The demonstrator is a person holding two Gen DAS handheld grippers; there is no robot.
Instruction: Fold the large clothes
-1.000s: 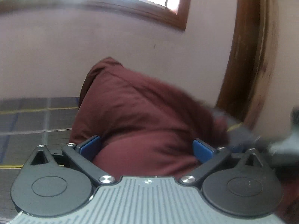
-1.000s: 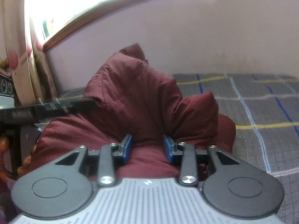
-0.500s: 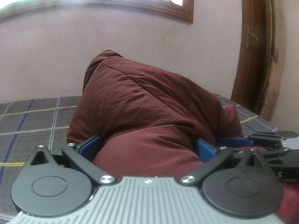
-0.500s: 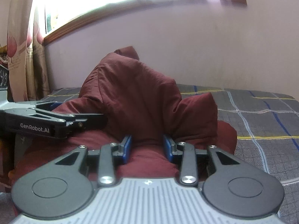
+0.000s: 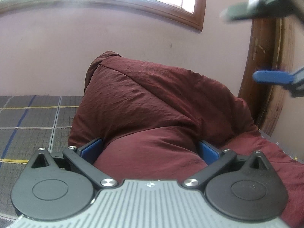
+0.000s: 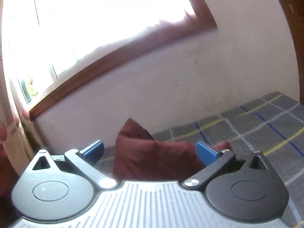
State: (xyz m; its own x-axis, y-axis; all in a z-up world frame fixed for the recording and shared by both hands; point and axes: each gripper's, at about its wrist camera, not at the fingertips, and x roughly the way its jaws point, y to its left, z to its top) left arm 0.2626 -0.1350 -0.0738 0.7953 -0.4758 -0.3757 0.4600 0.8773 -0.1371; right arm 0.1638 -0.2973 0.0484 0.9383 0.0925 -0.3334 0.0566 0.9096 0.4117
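Observation:
A maroon garment lies heaped on a grey plaid bed cover. My left gripper is open, its blue pads either side of a bulge of the cloth, low against the heap. My right gripper is open and empty, lifted above the heap; the garment shows low between its fingers, farther off. In the left wrist view the right gripper hangs blurred at the upper right, above the garment.
A pale wall with a wood-framed window stands behind the bed. A dark wooden door frame is at the right. The plaid bed cover stretches to the right of the garment.
My right gripper has opened, let go of the cloth and risen up and away from the heap. My left gripper has stayed open at the same fold.

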